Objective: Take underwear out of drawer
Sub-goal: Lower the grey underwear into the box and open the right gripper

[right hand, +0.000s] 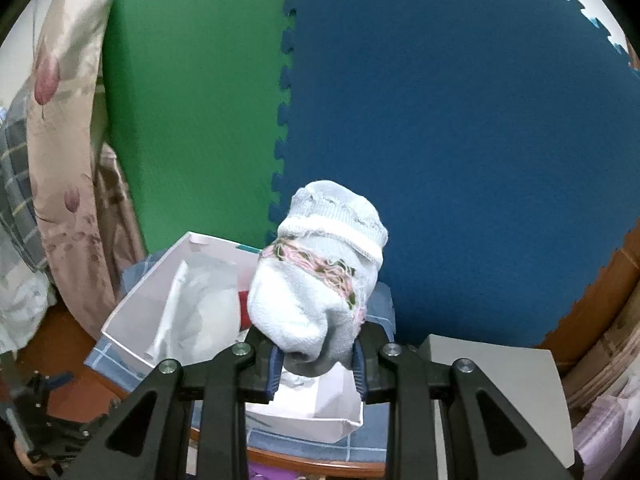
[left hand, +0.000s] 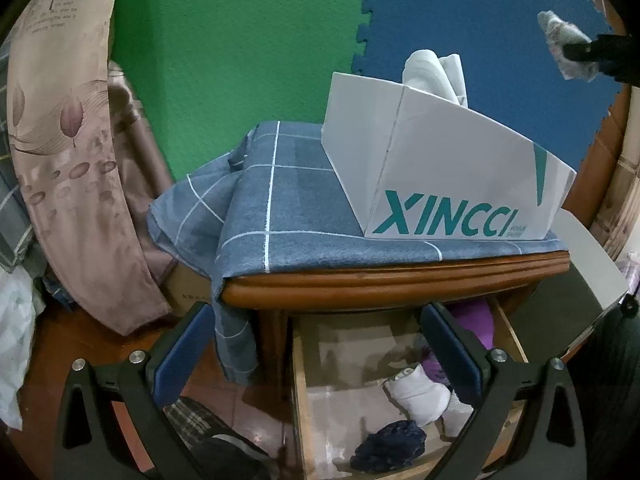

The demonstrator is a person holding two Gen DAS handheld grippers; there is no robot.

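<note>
My right gripper (right hand: 316, 360) is shut on a white rolled knit bundle (right hand: 316, 280) with pink and green threads, held in the air above the white XINCCI box (right hand: 140, 304). In the left wrist view the same bundle (left hand: 560, 36) and right gripper (left hand: 588, 52) show at the upper right. My left gripper (left hand: 316, 312) stands open over the open wooden drawer (left hand: 302, 400) with nothing between its pads. Inside the drawer lie a white rolled garment (left hand: 416, 396), a dark blue garment (left hand: 390, 446) and a purple one (left hand: 476, 324).
The box (left hand: 440, 168) holds white cloth and sits on a blue checked cloth (left hand: 272, 200) over the wooden nightstand (left hand: 380, 284). Green and blue foam mats (right hand: 460, 140) cover the wall behind. A floral curtain (left hand: 68, 140) hangs at the left. A grey board (right hand: 500, 380) stands to the right.
</note>
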